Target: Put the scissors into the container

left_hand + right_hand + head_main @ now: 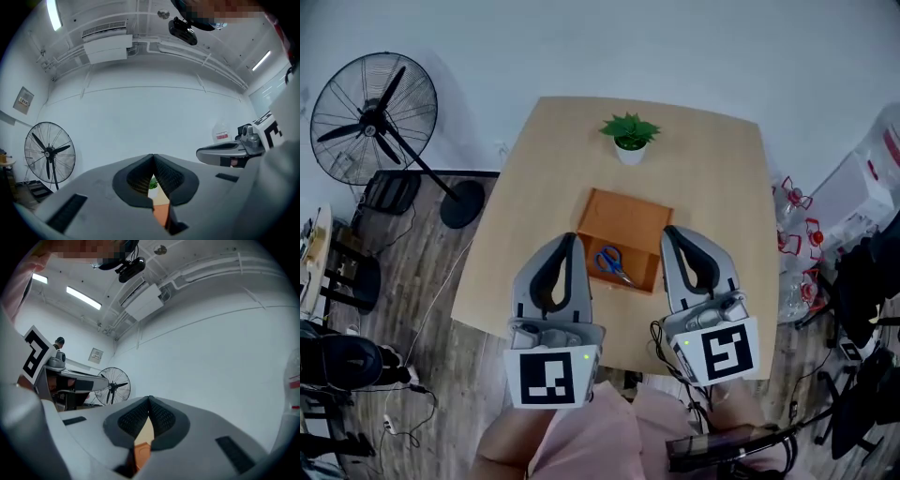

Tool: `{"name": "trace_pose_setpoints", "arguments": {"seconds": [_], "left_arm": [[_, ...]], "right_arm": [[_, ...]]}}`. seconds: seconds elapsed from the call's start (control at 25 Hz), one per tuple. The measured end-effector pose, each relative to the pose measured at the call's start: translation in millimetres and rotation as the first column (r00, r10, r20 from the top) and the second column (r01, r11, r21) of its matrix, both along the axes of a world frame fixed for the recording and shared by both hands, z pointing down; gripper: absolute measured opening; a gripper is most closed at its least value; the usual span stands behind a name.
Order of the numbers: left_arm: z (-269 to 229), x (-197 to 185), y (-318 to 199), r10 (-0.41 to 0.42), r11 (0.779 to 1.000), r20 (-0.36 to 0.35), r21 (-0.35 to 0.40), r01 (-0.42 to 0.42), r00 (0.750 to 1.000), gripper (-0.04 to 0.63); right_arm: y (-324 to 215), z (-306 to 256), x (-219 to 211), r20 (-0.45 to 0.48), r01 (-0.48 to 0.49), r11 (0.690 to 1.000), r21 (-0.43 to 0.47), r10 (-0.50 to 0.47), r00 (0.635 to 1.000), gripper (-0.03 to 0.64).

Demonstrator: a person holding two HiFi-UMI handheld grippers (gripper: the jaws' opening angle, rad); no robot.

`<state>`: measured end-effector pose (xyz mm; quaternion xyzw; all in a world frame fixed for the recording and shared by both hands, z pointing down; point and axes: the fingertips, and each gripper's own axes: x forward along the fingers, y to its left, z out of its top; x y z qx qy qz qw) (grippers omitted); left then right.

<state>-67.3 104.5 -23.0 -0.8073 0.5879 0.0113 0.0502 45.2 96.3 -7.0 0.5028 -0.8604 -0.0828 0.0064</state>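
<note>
Blue-handled scissors (611, 262) lie inside the orange container (623, 222) in the middle of the wooden table (712, 178). My left gripper (571, 238) is held above the table's near edge, just left of the container, its jaws shut with nothing between them. My right gripper (668, 232) hangs just right of the container, jaws also shut and empty. Both gripper views look over the table toward the white wall; a sliver of the orange container (161, 212) shows under the left gripper (153, 157), and the container (142, 449) under the right gripper (149, 399).
A small green plant in a white pot (629, 137) stands at the table's far side. A black standing fan (375, 117) is on the floor to the left. Bags and boxes (853, 206) crowd the floor on the right.
</note>
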Motion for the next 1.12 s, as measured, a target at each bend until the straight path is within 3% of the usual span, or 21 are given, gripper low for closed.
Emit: {"name": "trace_pose_setpoints", "arguments": {"seconds": [0.4, 1.12], "left_arm": [[-11.1, 10.5, 17.2, -0.006, 0.999, 0.011, 0.035, 0.006, 1.0, 0.005], [-11.0, 7.8, 13.1, -0.023, 0.999, 0.011, 0.039, 0.022, 1.0, 0.005]], "right_arm": [[18.5, -10.5, 2.5, -0.006, 0.023, 0.999, 0.039, -0.022, 1.0, 0.0], [13.1, -8.9, -2.8, 0.006, 0.046, 0.998, 0.03, -0.046, 0.999, 0.0]]}}
